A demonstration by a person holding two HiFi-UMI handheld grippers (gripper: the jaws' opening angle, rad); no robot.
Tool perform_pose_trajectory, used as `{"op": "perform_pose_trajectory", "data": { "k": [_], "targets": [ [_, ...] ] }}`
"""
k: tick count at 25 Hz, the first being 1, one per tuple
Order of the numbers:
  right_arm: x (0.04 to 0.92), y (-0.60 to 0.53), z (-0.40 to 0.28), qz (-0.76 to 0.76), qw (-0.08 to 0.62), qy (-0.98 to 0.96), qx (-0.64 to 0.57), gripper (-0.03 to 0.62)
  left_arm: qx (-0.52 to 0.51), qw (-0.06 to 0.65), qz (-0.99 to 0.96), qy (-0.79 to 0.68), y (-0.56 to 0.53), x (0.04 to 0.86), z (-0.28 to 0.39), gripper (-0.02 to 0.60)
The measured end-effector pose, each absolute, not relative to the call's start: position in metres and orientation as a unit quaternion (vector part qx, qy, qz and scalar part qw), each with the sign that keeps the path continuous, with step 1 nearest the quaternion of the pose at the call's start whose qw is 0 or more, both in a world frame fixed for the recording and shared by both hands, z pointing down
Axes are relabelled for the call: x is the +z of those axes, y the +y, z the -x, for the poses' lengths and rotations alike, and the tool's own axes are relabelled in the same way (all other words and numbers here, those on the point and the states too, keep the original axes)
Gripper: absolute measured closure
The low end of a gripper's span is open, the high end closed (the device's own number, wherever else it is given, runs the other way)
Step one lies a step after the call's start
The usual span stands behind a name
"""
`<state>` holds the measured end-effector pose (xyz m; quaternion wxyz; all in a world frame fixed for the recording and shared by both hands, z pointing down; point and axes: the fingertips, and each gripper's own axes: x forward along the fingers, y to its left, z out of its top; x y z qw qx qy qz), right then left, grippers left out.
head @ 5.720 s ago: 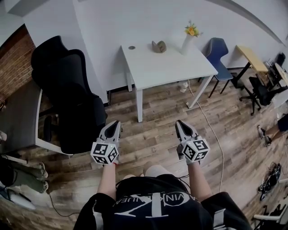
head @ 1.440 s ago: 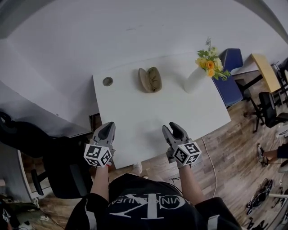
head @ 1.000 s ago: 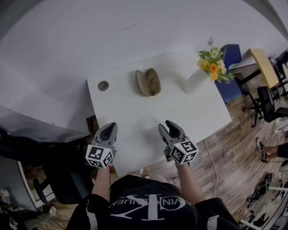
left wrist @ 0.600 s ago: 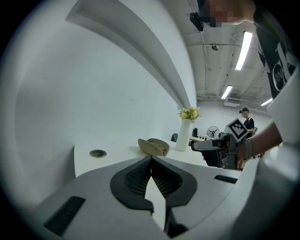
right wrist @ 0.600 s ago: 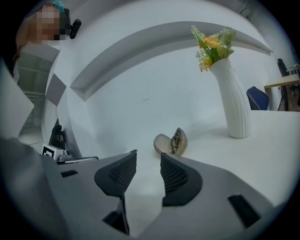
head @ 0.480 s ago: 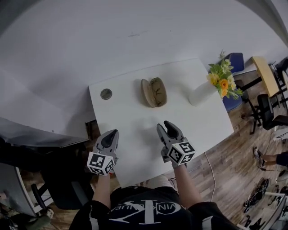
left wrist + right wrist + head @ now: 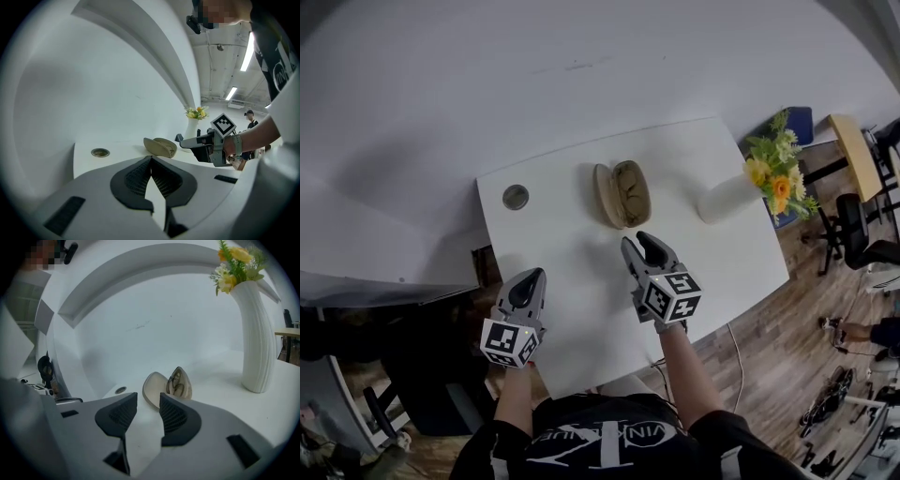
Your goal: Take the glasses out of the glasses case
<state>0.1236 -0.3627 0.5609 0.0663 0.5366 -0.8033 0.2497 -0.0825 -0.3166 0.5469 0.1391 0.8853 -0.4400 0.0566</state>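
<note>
An open beige clamshell glasses case [image 7: 622,194] lies on the white table [image 7: 722,272] near its far edge. The glasses [image 7: 178,383] rest in its right half. In the head view my right gripper [image 7: 637,245] hovers just short of the case. It is open; its jaws have just been closing a little, and nothing is between them. The right gripper view shows the case [image 7: 161,389] straight beyond the pads. My left gripper [image 7: 529,280] hangs over the table's near left part, well short of the case [image 7: 160,146], with its fingertips touching and empty.
A white vase of yellow flowers [image 7: 727,199] stands right of the case. A round cable grommet [image 7: 516,197] sits in the table's far left corner. A white wall runs behind the table. Chairs and a desk [image 7: 853,187] stand on the wooden floor at right.
Both grippers have moved forward over the table toward the case, the right one farther, so its tips now sit close in front of the case. The case has not moved.
</note>
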Motion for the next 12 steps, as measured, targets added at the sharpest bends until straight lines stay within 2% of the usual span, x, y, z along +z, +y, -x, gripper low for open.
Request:
{"op": "perform_pose_trajectory", "data": {
  "k": [5, 12],
  "targets": [
    [0.565, -0.387, -0.118, -0.53, 0.101, -0.804, 0.248, 0.441, 0.055, 0.141, -0.886, -0.438, -0.332, 0.55, 0.075, 0.566],
    [0.576, -0.422, -0.113, -0.528, 0.197, -0.794, 0.229, 0.453, 0.057, 0.143, -0.885, -0.44, -0.345, 0.554, 0.069, 0.566]
  ]
}}
